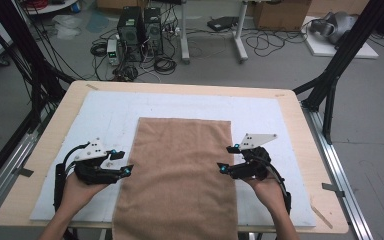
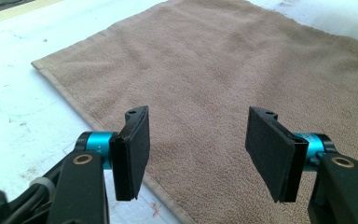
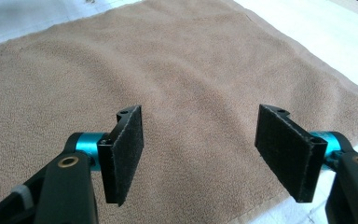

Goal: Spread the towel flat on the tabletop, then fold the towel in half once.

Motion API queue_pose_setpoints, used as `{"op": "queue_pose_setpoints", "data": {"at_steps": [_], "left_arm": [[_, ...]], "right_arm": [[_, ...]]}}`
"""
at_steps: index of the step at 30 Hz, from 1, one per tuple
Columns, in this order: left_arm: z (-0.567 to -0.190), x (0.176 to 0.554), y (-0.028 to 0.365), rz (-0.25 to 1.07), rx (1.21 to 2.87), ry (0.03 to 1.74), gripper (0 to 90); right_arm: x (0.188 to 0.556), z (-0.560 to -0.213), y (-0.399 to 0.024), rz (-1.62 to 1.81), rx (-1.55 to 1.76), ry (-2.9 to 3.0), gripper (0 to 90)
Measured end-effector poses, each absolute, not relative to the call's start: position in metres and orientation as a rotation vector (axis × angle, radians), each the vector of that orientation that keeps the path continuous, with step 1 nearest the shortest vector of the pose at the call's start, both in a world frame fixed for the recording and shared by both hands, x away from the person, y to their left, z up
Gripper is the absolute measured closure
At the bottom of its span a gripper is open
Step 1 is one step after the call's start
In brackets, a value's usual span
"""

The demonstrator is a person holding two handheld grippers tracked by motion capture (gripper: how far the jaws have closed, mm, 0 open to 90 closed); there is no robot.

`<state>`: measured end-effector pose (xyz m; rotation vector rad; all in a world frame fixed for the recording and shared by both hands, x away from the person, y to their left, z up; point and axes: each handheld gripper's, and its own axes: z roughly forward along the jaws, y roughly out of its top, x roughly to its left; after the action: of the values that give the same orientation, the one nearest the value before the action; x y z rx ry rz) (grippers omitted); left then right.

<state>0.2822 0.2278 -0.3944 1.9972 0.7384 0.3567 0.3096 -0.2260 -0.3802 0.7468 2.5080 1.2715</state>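
Brown towel [image 1: 180, 175] flat on the white mat [image 1: 105, 115], near edge over the table front. Left gripper [image 1: 122, 162] and right gripper [image 1: 226, 159] – jaws wide apart, empty (each over a long towel edge).

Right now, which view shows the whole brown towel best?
The high view: the towel lies flat on the white mat, with both long edges and the far edge visible. The left gripper view shows its far corner and one hemmed edge; the right gripper view shows mid-cloth and another edge.
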Motion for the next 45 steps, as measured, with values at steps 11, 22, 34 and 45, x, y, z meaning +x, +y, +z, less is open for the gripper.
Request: {"op": "queue_pose_setpoints", "data": {"at_steps": [11,22,34,45], "left_arm": [[-0.395,0.282,0.227,0.35,1.999,0.734,40.3],[-0.396,0.286,0.225,0.352,1.993,0.738,40.3],[-0.378,0.322,0.213,0.424,1.972,0.775,40.7],[-0.409,0.368,0.207,0.475,2.004,0.918,43.9]], "right_arm": [[0.31,-0.38,-0.222,1.256,0.734,2.519,31.7],[0.31,-0.378,-0.226,1.253,0.747,2.51,31.5],[0.34,-0.368,-0.231,1.229,0.803,2.462,31.0],[0.381,-0.393,-0.229,1.176,0.927,2.443,32.8]]}}
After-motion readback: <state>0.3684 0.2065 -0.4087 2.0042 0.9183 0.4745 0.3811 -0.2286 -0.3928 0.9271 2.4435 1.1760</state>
